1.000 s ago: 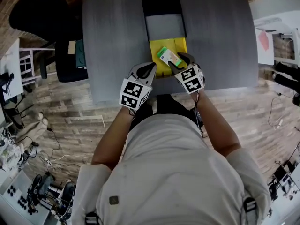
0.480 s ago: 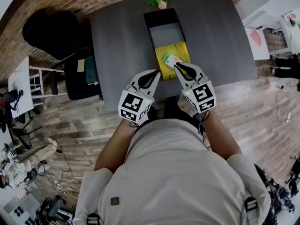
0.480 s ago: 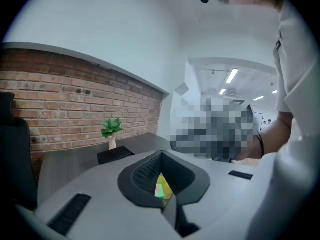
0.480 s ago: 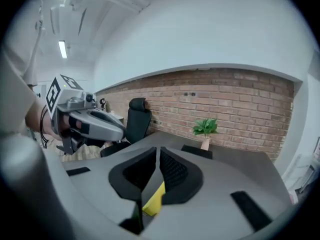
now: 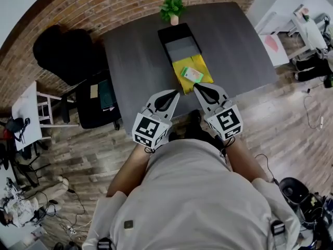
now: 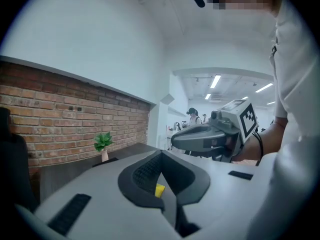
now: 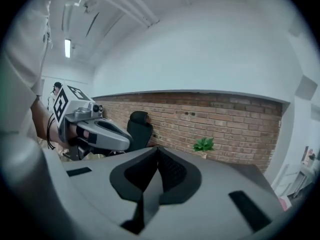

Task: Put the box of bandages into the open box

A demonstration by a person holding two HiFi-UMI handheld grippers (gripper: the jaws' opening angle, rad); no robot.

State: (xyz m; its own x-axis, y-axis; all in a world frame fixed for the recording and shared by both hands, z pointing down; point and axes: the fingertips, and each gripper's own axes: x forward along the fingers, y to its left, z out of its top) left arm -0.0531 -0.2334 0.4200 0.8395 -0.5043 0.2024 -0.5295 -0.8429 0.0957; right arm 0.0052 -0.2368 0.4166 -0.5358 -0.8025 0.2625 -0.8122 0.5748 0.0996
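Both tools are clenched on nothing. The right gripper (image 5: 198,88) has its jaws pressed together with no thing between them, and the left gripper (image 5: 174,94) also shows its jaws meeting, empty. They are held side by side at the near edge of the table (image 5: 135,61), close to the person's body.

The box of bandages (image 5: 192,74) lies just ahead of the right gripper's tips, apart from them, flat inside the yellow half (image 5: 183,83) of the open box. Farther ahead of both tools is its black half (image 5: 172,33). I judge the placing is finished, so the tools rest clear of it.
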